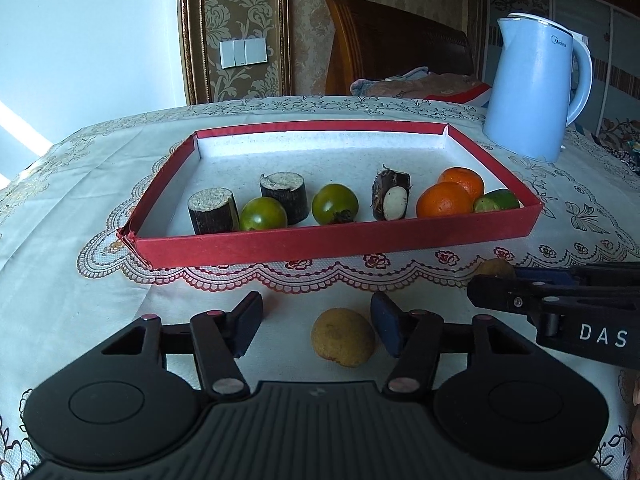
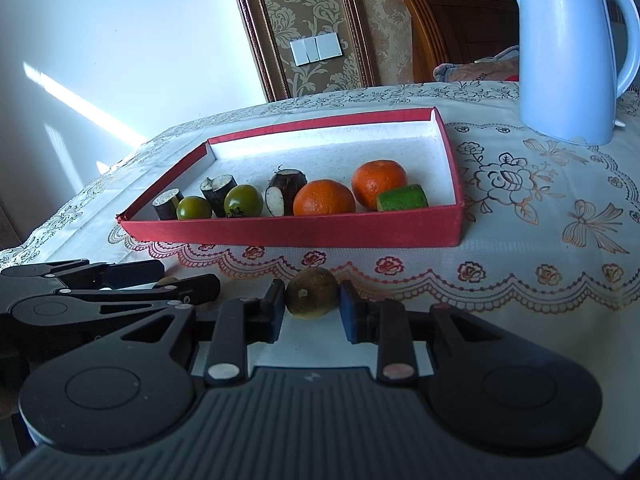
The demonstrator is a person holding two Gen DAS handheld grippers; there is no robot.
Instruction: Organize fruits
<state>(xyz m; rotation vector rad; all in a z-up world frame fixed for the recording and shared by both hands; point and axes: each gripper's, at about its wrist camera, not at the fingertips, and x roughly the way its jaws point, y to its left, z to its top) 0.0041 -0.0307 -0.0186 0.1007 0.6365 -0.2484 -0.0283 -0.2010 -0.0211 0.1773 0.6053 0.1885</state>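
On bench, 6 o'clock of red tray: right gripper jaws clamped on brown fruit; left gripper jaws apart around second brown fruit, not gripping. Pick step. Next: close left, lift both into tray.

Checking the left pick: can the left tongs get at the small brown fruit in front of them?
Likely yes: the small brown fruit lies between the left tongs, right pad close, nothing blocking; not yet gripped.
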